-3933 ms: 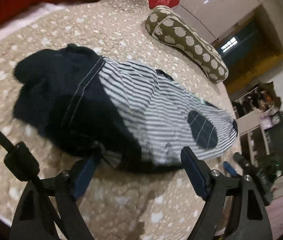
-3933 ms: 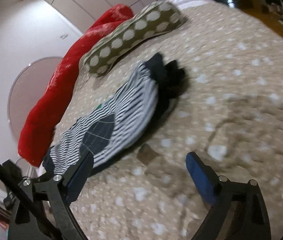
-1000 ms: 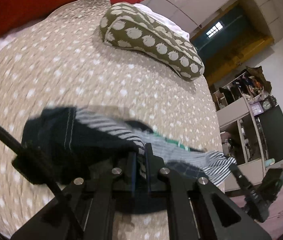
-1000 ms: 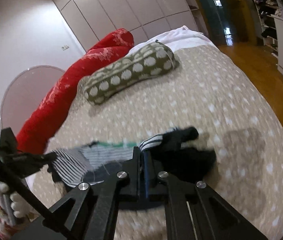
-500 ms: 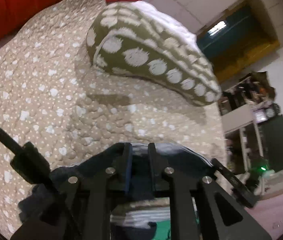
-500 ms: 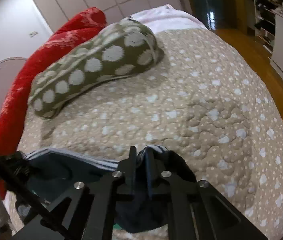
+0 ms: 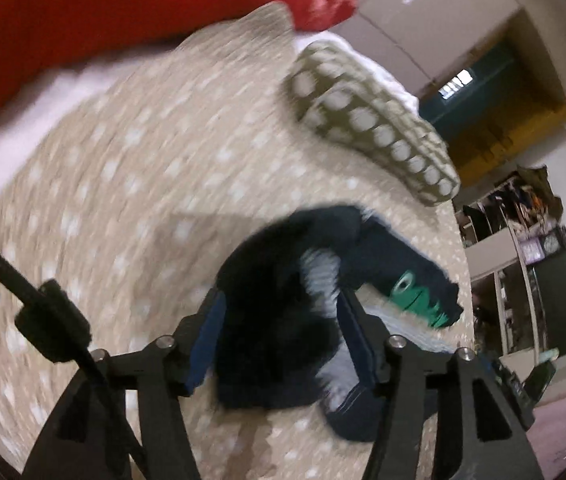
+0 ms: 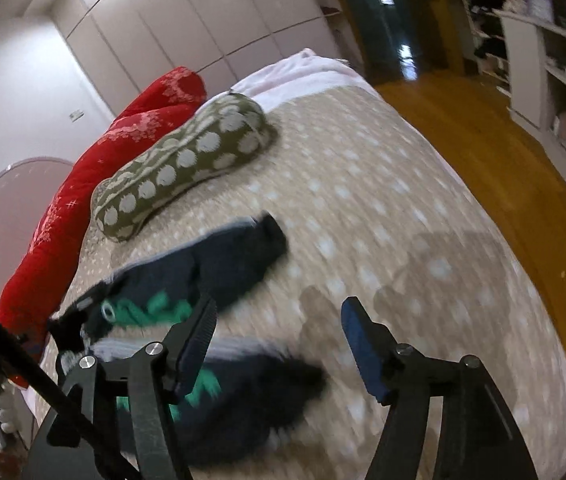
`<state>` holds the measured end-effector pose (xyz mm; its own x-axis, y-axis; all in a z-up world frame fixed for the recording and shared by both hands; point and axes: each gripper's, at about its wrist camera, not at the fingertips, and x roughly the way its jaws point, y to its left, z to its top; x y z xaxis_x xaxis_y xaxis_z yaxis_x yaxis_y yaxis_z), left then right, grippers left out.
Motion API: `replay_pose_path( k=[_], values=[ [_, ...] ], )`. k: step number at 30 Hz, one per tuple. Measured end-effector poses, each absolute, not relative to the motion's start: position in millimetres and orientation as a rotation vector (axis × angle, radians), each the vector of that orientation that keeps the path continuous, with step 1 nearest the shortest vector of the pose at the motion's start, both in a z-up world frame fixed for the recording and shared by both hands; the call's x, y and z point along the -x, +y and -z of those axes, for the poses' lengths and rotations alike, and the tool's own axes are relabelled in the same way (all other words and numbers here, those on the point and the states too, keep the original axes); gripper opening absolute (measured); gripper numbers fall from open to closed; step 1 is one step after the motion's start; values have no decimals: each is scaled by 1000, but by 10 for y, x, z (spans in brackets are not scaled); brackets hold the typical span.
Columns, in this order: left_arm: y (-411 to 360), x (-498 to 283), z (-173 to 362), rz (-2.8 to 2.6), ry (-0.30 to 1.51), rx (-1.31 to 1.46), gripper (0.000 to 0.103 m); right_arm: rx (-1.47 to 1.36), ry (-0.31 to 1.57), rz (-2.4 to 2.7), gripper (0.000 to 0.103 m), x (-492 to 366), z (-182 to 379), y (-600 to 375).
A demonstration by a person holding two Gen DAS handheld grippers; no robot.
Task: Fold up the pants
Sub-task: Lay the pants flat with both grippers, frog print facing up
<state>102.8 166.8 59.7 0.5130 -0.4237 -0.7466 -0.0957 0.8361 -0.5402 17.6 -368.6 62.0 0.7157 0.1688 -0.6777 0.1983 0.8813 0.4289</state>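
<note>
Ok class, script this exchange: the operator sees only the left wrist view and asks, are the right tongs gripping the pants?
Observer: No. In the right wrist view the right tongs are open, with only bedspread between the fingers.
Operator: Where are the pants from there?
Observer: The pants lie on the left of those tongs, their edge running behind the left finger.
Operator: What is beyond the bed on that side?
Observer: A wooden floor runs along the bedspread's right edge.
</note>
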Motion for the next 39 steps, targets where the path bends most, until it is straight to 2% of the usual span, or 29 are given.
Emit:
replay_pose_path(
  k=[5,6,8,10,11,12,13,14,15,16,23,27,31,34,36,39],
  values=[
    [1599,-835,-199,271,1095,664,60,-585,810,-17,71,96,-347,-3554],
    [1544,-825,-170,287,1094,666,62,-595,814,-24,71,102,-310,-3514],
    [1417,-826,-154,294,1076,653,74,-611,818,-37,71,71,-240,-3408],
    [1305,-857,-164,295,1067,644,74,-619,807,-58,71,24,-192,-3300],
    [1252,-887,-162,287,1076,632,66,-618,802,-60,71,-11,-177,-3254],
    [1200,-927,-143,282,1099,621,28,-620,801,-61,71,-38,-164,-3229],
    [1167,-972,-116,279,1131,613,8,-634,802,-68,60,-82,-145,-3215],
    [1147,-994,-96,271,1159,610,8,-654,814,-79,47,-125,-120,-3208],
    [1151,-992,-105,264,1162,609,8,-679,838,-100,16,-171,-99,-3198],
    [1158,-976,-159,261,1155,587,8,-701,852,-111,16,-190,-107,-3194],
    [1505,-771,-698,231,1079,517,7,-660,797,-157,15,-53,-569,-3151],
    [1657,-724,-805,173,1076,473,9,-652,803,-136,16,-1,-588,-3188],
    [1668,-697,-626,104,1147,420,16,-591,916,-3,35,34,-335,-3215],
    [1745,-578,-507,97,1161,452,16,-601,918,41,37,181,-266,-3295],
    [1813,-491,-521,77,1141,457,22,-598,877,63,39,301,-359,-3351],
    [1888,-305,-676,48,1049,454,30,-549,791,90,50,422,-608,-3373]
  ],
)
